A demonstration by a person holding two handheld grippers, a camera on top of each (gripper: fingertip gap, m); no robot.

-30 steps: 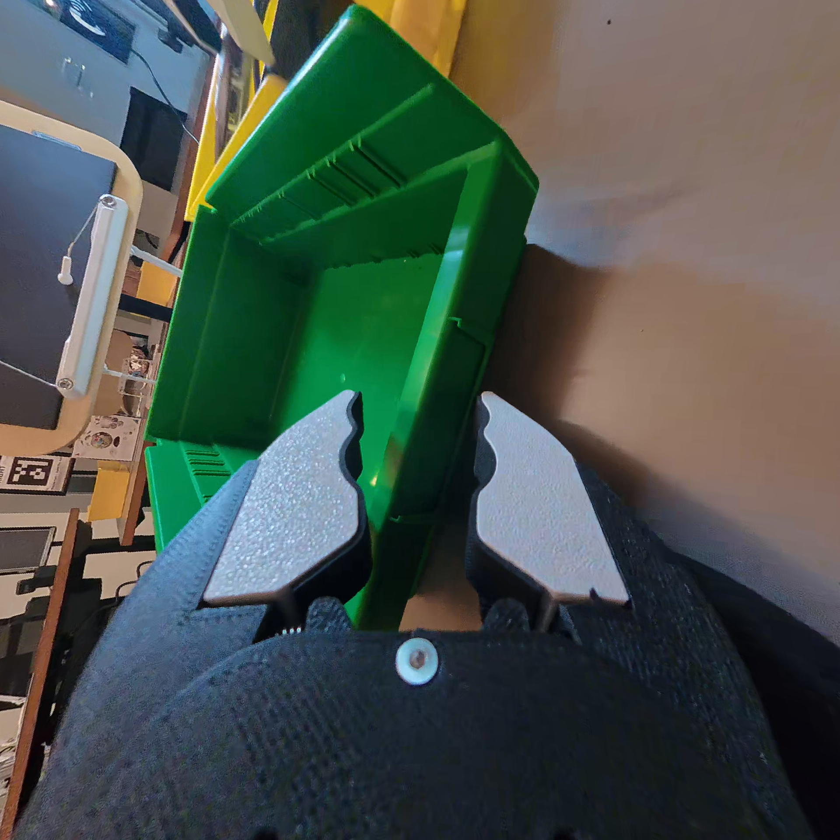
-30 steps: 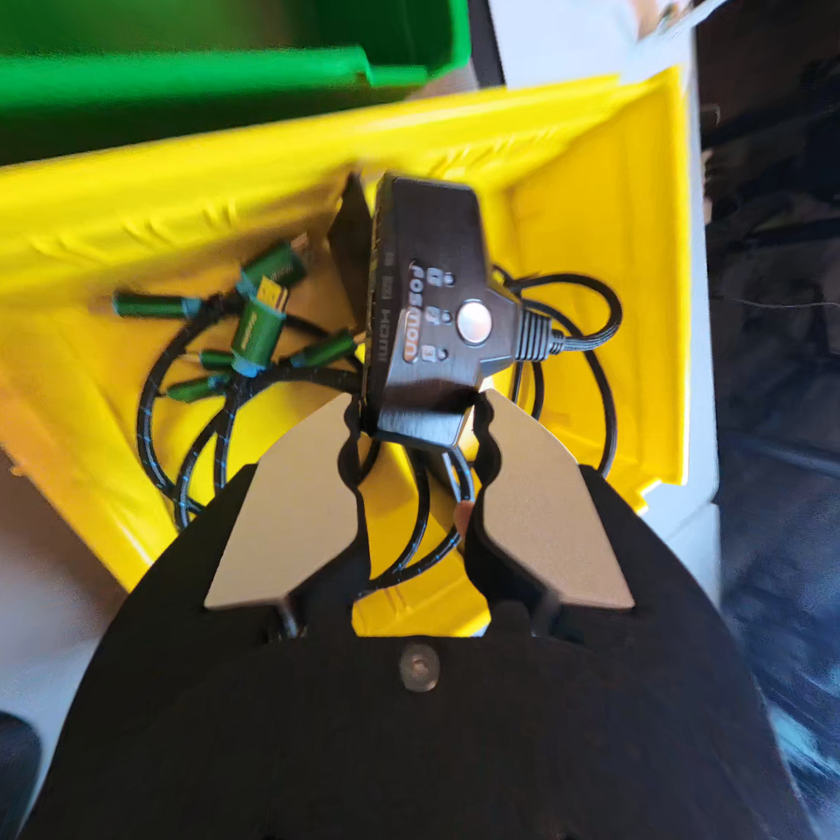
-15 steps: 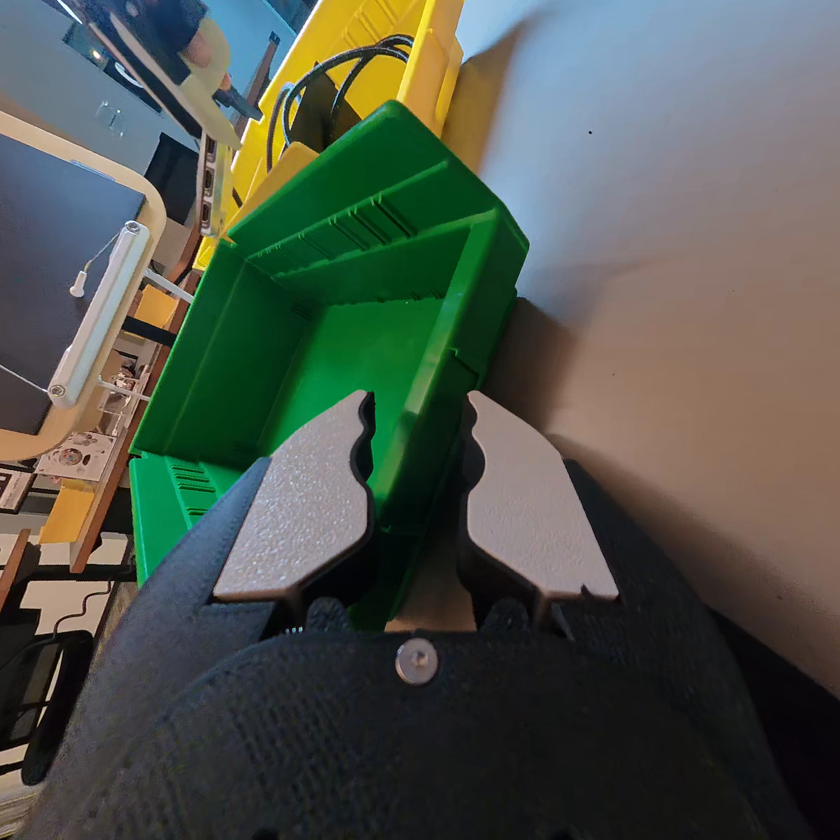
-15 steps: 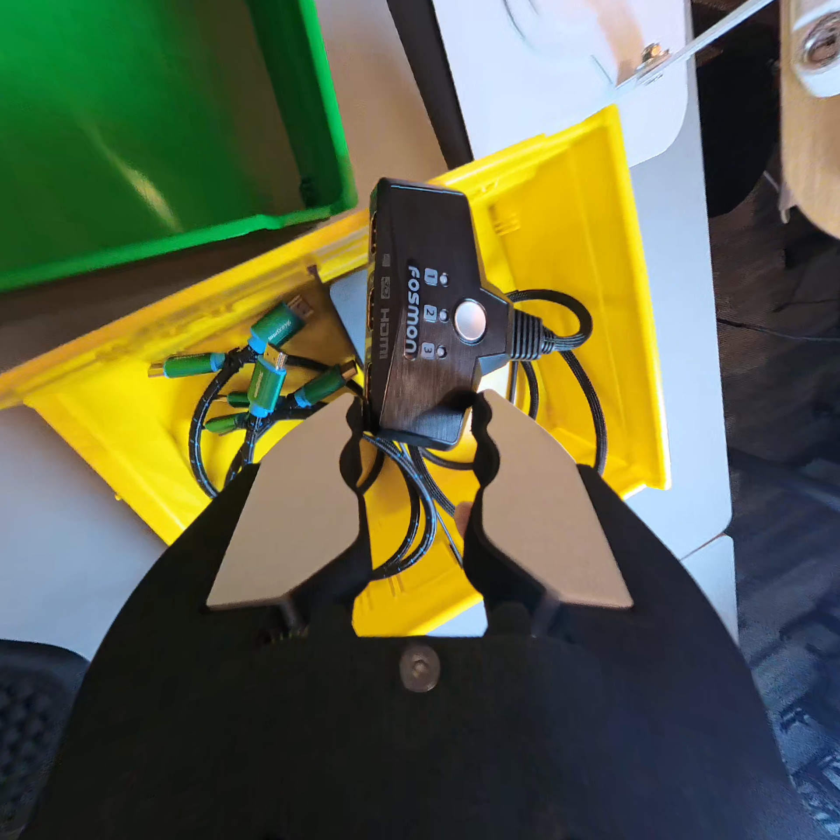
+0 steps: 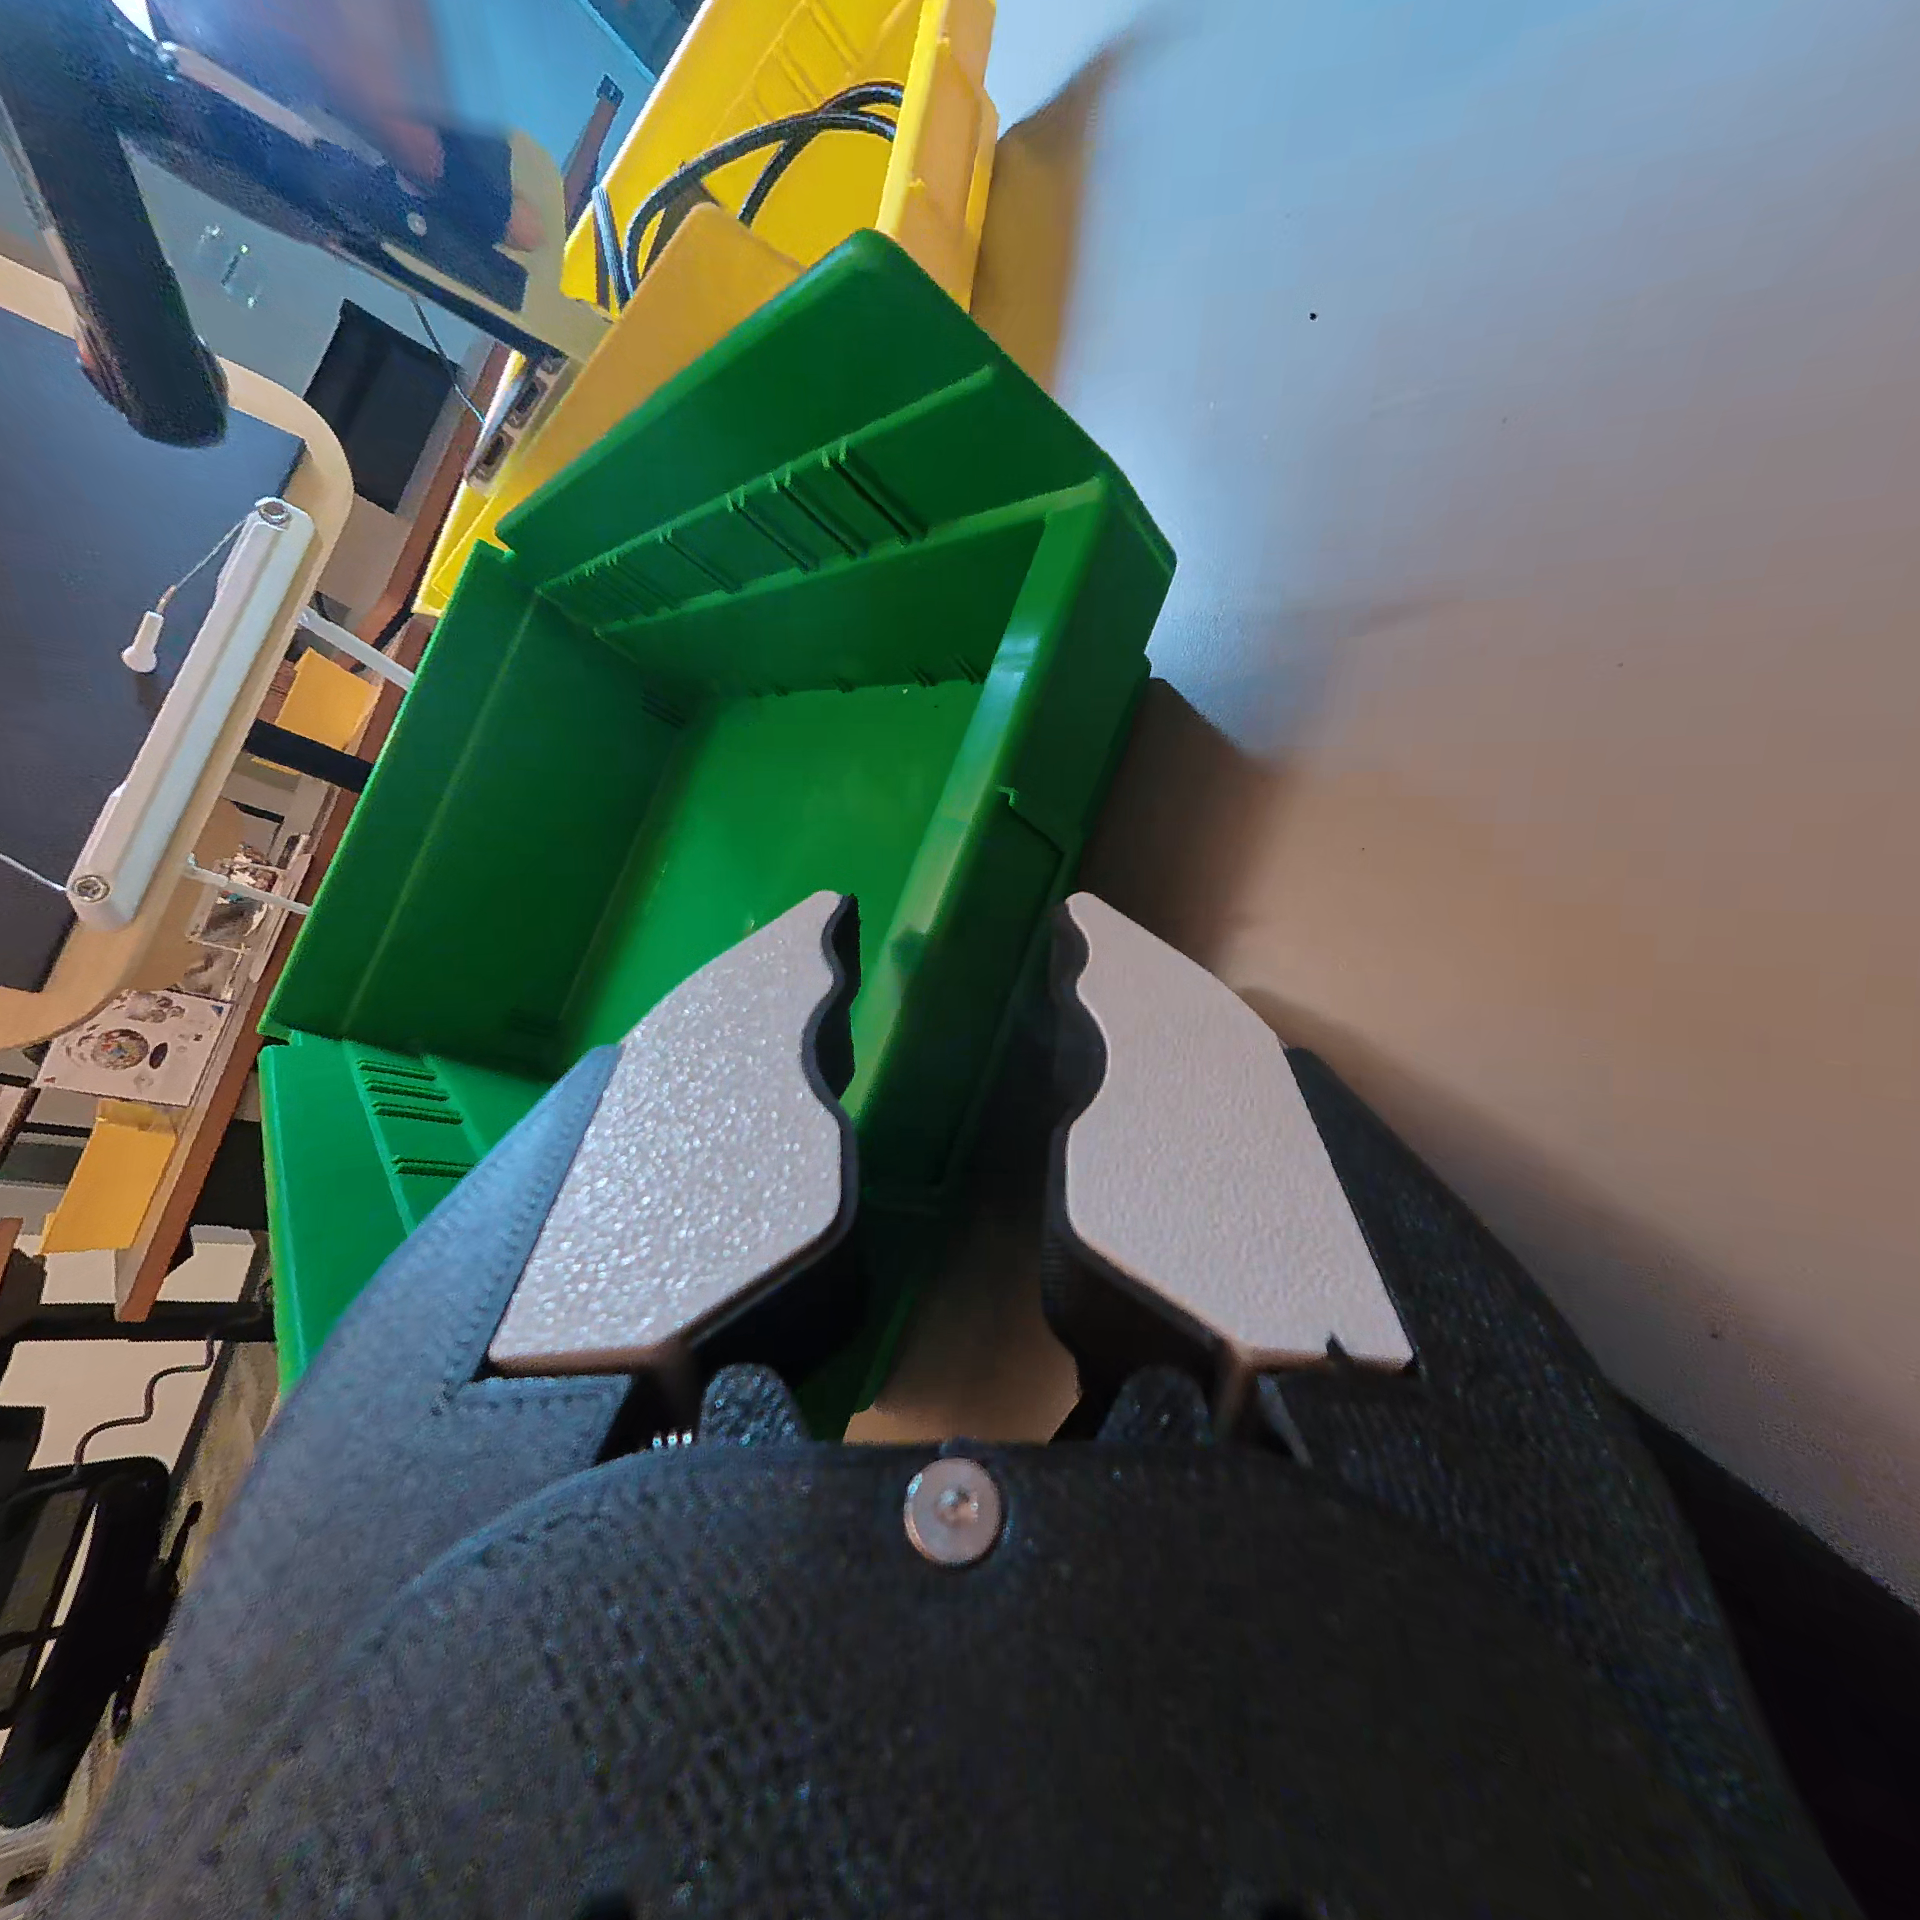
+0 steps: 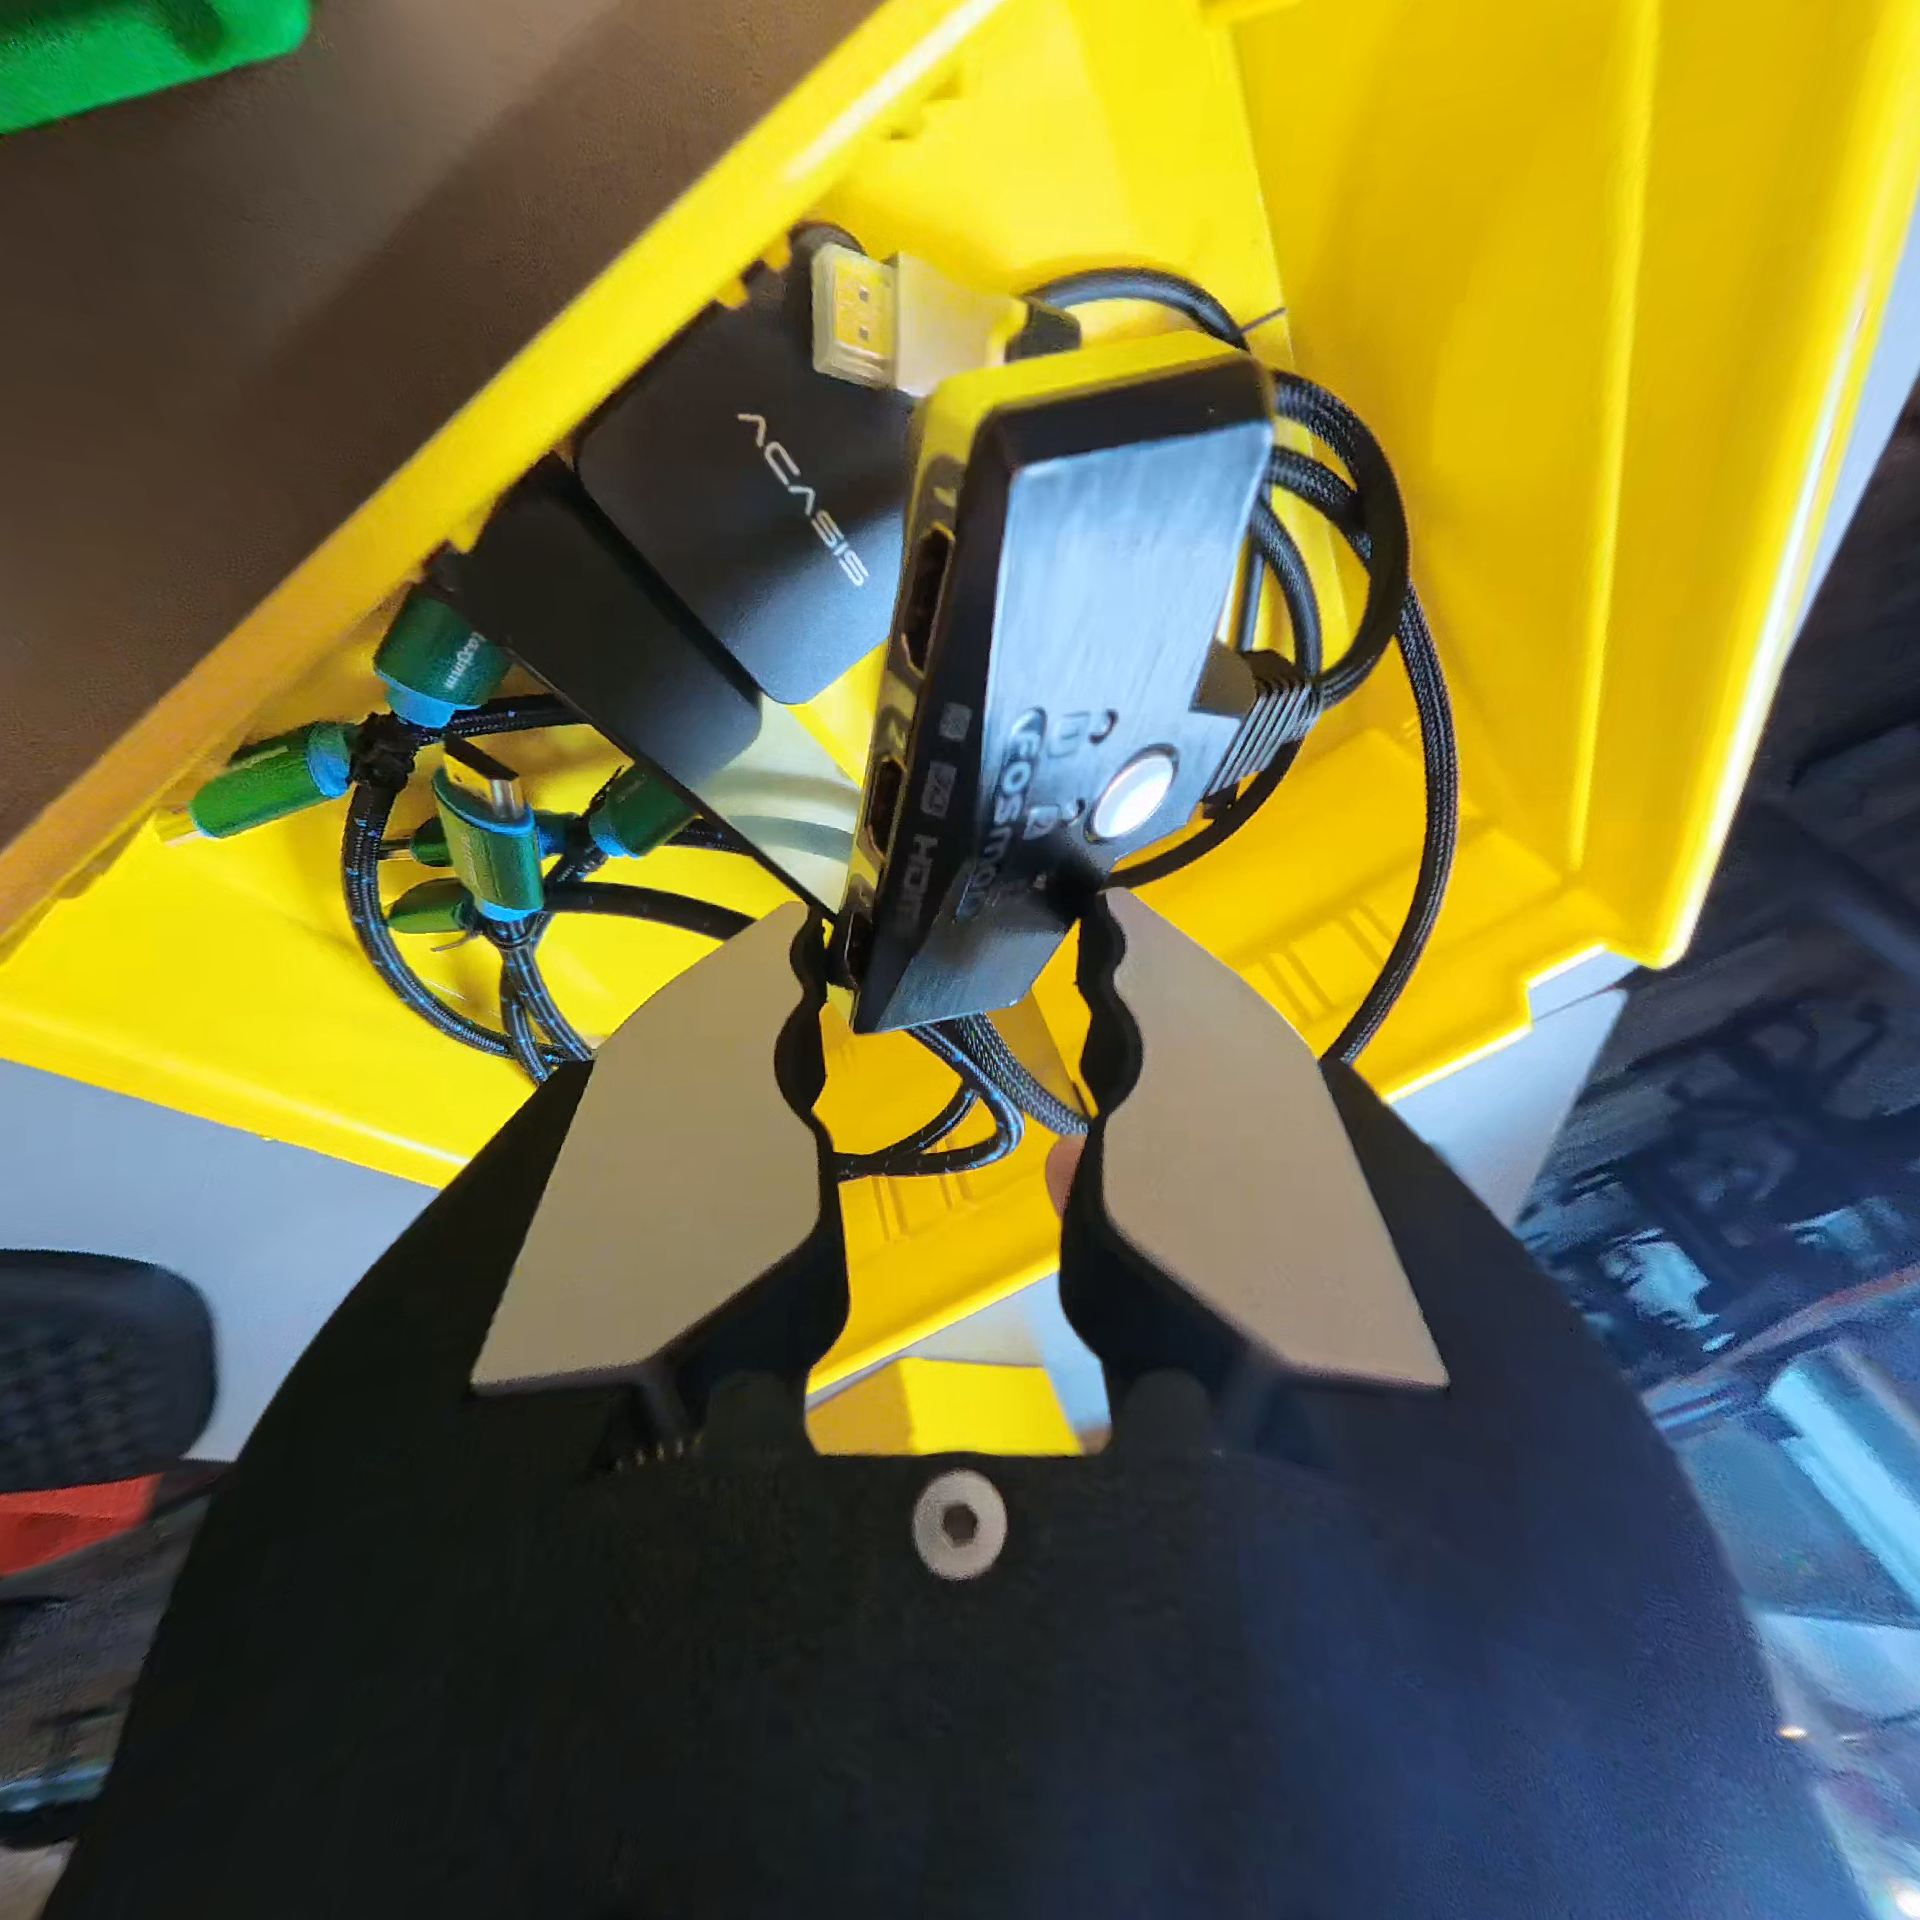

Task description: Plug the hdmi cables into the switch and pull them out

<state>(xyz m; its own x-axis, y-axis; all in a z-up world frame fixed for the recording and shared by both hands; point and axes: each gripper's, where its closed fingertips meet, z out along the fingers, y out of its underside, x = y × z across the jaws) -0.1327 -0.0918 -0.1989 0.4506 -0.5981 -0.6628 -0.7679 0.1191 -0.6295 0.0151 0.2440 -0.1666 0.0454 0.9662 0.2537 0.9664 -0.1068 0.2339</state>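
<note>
My right gripper (image 6: 951, 935) is shut on the lower end of a black HDMI switch (image 6: 1091, 623) and holds it tilted just above the yellow bin (image 6: 1455, 312). The switch's empty ports face left, and its own braided cable loops into the bin. Several green-ended HDMI cables (image 6: 488, 842) lie bundled in the bin's left corner. A gold-tipped plug (image 6: 862, 312) lies at the back. My left gripper (image 5: 951, 935) straddles the right side wall of an empty green bin (image 5: 727, 810), with the jaws closed onto that wall.
Black adapter boxes (image 6: 748, 520) lie in the yellow bin beside the switch. In the left wrist view the yellow bin (image 5: 810, 94) stands just beyond the green one on the pale table (image 5: 1558, 520). A white-framed board (image 5: 187, 727) and chairs are off the left.
My right gripper has brought the switch lower and closer into the yellow bin and tilted it forward. My left gripper's jaws have narrowed on the green bin's wall.
</note>
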